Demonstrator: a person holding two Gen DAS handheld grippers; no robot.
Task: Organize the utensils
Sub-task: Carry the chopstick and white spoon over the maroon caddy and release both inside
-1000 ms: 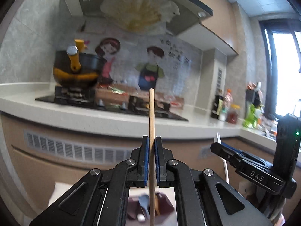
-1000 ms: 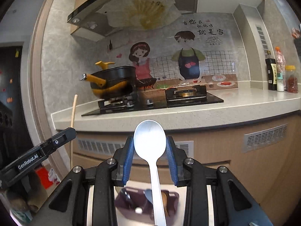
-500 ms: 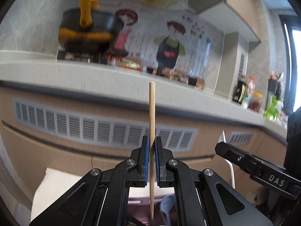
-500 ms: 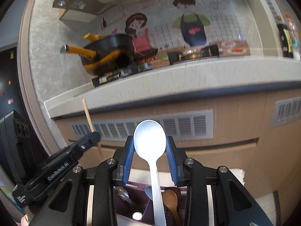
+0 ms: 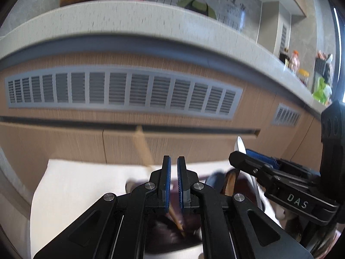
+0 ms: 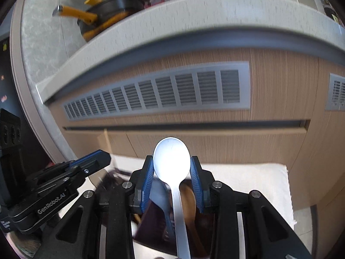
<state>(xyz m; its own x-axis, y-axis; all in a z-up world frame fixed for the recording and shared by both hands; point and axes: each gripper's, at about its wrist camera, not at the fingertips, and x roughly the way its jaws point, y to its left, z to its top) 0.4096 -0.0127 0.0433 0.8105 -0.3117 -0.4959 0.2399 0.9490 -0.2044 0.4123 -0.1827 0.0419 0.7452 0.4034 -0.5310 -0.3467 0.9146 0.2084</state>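
Note:
My left gripper (image 5: 174, 161) has its jaws slightly apart. A wooden chopstick (image 5: 144, 149) leans free to the left of it, its lower end down in the dark purple utensil holder (image 5: 241, 191). My right gripper (image 6: 172, 161) is shut on a white spoon (image 6: 171, 158), bowl up, above the holder (image 6: 151, 220). A blue spoon (image 6: 160, 196) and a wooden spoon (image 6: 189, 196) stand in the holder. The right gripper shows at the right of the left wrist view (image 5: 254, 157); the left gripper shows at the left of the right wrist view (image 6: 94, 158).
The holder stands on a white cloth (image 5: 82, 185) (image 6: 248, 181). Behind it are wood cabinet fronts with a grey vent grille (image 5: 120, 89) and a counter edge (image 5: 151, 15). A black and yellow pan (image 6: 107, 13) sits on the counter.
Both grippers have dropped towards the holder. My left gripper has opened slightly and let go of the chopstick, which now leans left in the holder. The right still holds the spoon.

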